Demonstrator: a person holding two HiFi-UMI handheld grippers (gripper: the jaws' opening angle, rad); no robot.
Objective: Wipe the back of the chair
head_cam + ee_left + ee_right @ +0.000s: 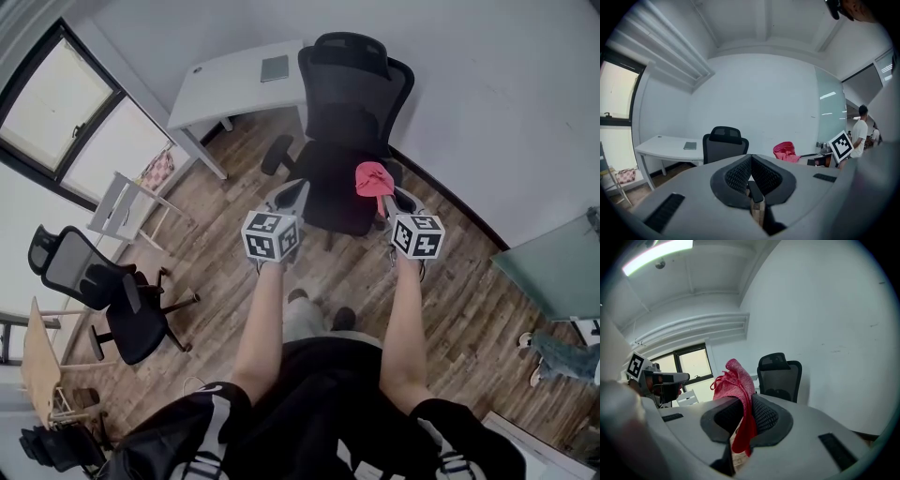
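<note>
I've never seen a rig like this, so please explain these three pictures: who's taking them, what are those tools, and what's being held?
A person holds a two-jaw tool in each hand. One picture looks down from a camera on their head; the other two come from cameras on the tools. The left gripper has shut, empty jaws. The right gripper clamps a red cloth in its jaws. Ahead stands a black office chair, beside a white desk.
</note>
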